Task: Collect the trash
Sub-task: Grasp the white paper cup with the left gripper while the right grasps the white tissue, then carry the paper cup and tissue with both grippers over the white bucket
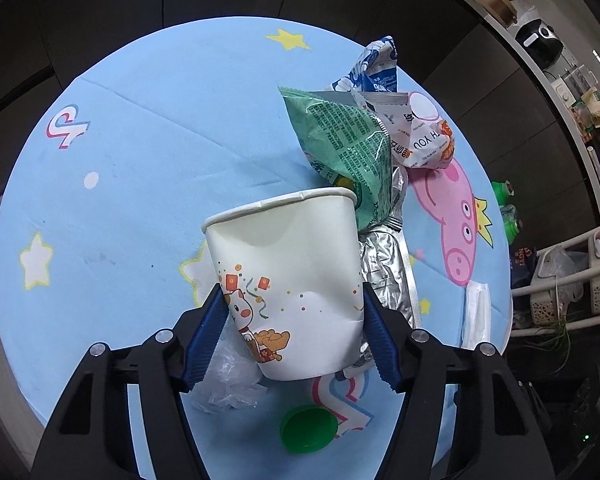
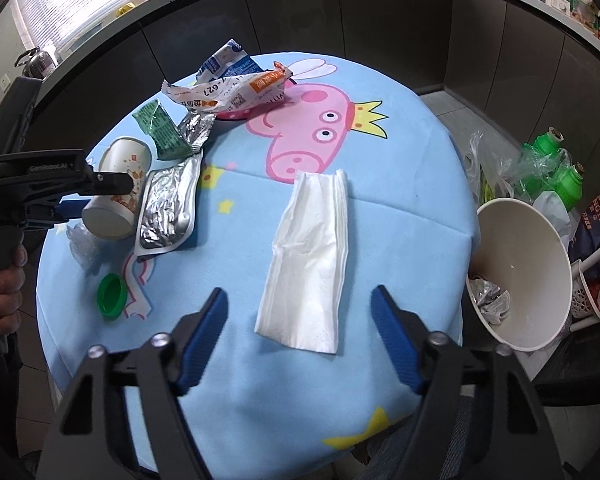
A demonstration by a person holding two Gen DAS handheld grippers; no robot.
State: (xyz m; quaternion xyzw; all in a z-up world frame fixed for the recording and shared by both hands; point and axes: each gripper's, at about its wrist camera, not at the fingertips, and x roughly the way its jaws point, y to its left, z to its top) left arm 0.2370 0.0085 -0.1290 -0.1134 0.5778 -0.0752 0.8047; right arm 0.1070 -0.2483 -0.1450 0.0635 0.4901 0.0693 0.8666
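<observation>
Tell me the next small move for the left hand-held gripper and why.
Probably lift the paper cup clear of the table and carry it toward the white bin at the table's right edge. The left hand-held gripper already has both blue pads against the cup's sides, denting them, and the cup lies tilted beside the silver pouch, so the grasp looks set.

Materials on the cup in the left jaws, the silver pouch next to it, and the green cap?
Cup: matte printed paper, likely; rolled rim, wall dented. Silver pouch: metallised foil laminate, probably; shiny, crinkled. Green cap: glossy moulded plastic.
</observation>
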